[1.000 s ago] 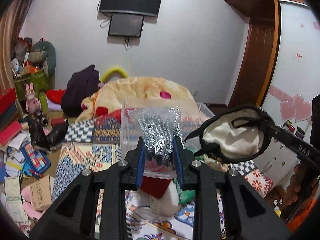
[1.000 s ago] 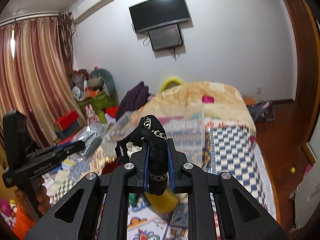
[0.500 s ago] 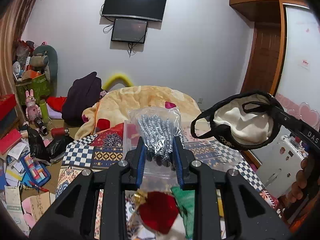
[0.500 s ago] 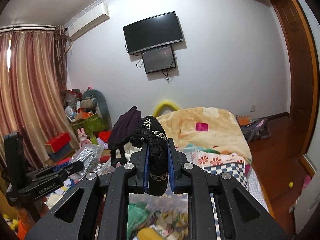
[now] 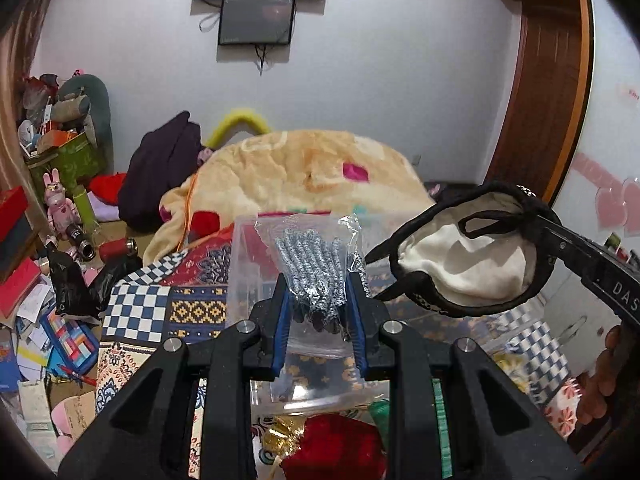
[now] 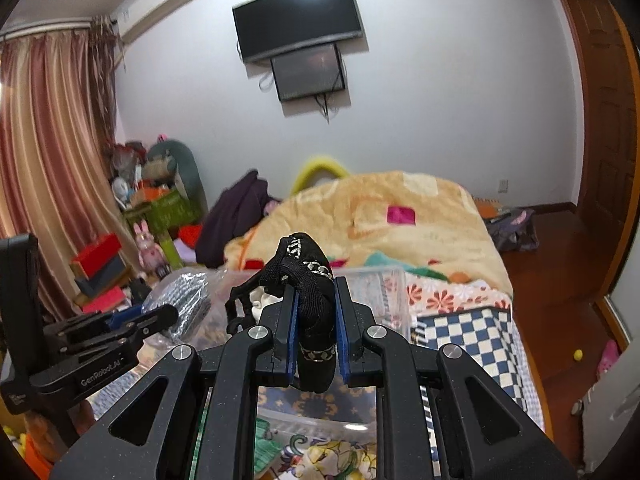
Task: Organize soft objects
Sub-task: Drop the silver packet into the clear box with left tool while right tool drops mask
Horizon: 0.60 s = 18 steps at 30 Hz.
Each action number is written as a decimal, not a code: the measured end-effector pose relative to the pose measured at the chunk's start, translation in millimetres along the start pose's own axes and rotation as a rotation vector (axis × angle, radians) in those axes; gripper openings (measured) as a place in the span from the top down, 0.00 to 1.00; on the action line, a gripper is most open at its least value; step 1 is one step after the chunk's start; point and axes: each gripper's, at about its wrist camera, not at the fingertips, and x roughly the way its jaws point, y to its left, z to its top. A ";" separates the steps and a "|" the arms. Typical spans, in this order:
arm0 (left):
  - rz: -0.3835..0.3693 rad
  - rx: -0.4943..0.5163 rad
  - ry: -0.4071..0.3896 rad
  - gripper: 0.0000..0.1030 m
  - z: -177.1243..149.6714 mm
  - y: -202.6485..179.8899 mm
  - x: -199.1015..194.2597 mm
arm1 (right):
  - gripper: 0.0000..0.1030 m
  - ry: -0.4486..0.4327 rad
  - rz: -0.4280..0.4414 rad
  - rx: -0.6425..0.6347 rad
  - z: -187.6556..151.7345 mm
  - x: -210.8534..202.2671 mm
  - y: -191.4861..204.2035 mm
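- On the left side of the scene, clutter is lying on the floor (image 5: 36, 344), beside the patterned bed (image 5: 160, 304); none of it is bearing on the step in hand.
- The left tongs (image 5: 320, 300) are gripping a clear plastic bag of silver tinsel stems (image 5: 316, 268), the jaws closed partway onto the bundle, holding it upright in the air.
- The clear plastic bin (image 5: 244, 264) is sitting on the bed just beyond and below those tongs, its open top facing up; this looks like the place the soft things are being gathered.
- Under the tongs, a red soft item (image 5: 340, 444) and a green one (image 5: 380, 410) are lying low in the view, whether in a second container or on the bed cannot be told.
- To the right, the right tongs (image 6: 316, 328) are clamping a black eye mask with a cream lining (image 5: 464, 264), jaws nearly closed on its folded edge, with its strap dangling loose.
- Both things are being held above the bed, near the bin, apart from each other.
- Judging from this, the drop into the bin is the step in hand: each load is best carried over the opening in turn, lowered until it is inside the walls, and only then released.
- The dangling strap could be catching on the rim or on the other tongs, so keeping the two tools apart seems wise.
- The slippery bag could be sliding out if the grip is eased too early.
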 end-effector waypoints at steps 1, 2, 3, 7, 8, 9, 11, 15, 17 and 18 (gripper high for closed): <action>0.007 0.007 0.013 0.74 -1.0 -1.1 5.7 | 0.86 0.018 0.002 0.001 -1.4 3.9 -0.6; 0.012 0.011 0.021 0.74 -1.7 -1.8 9.6 | 0.86 0.034 0.005 0.003 -2.5 7.3 -1.3; 0.016 0.014 0.032 0.74 -3.0 -2.2 13.9 | 0.86 0.046 0.007 0.006 -3.7 9.7 -1.9; 0.016 0.012 0.064 0.74 -7.0 -3.3 27.1 | 0.86 0.099 0.023 0.012 -6.4 20.2 -1.7; 0.015 0.013 0.070 0.74 -7.9 -3.7 29.3 | 0.86 0.110 0.021 0.009 -6.3 23.1 -1.3; 0.013 0.012 0.074 0.74 -7.9 -3.7 31.0 | 0.86 0.117 0.017 0.006 -7.2 24.3 -0.9; 0.003 0.005 0.082 0.74 -9.1 -2.8 33.6 | 0.84 0.136 0.016 -0.003 -9.5 27.2 -0.4; -0.017 -0.011 0.099 0.74 -9.6 0.3 35.9 | 0.83 0.155 -0.011 -0.028 -12.1 30.6 3.1; -0.030 -0.017 0.105 0.72 -10.2 1.6 34.8 | 0.82 0.160 -0.021 -0.036 -13.3 29.9 2.6; -0.038 -0.019 0.107 0.72 -10.7 2.3 33.5 | 0.82 0.161 -0.024 -0.037 -13.1 29.6 1.9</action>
